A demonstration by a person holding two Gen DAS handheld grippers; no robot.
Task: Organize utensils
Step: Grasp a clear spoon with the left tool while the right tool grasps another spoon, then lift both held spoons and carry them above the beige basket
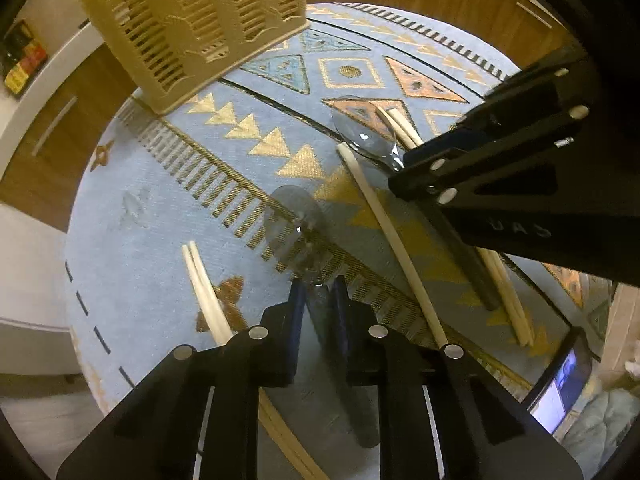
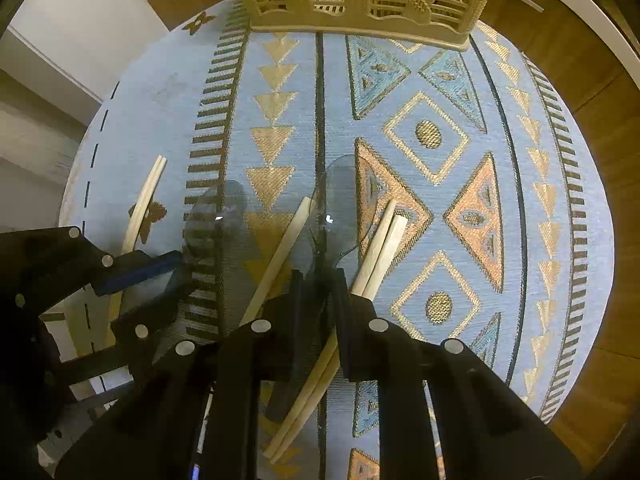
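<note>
Spoon necks (image 1: 320,286) between both tongs (image 2: 318,276).

Right tongs (image 2: 318,280) around clear spoon (image 2: 340,204)

Left gripper (image 1: 319,294): matte black angular plates, studded with round silver bolt heads; dark blue fingertip pads (image 1: 297,304) are seen.
Right gripper (image 2: 319,286): the same black plates and silver bolt heads are seen; pale embossed lettering is borne on its side, too blurred to be read.
</note>
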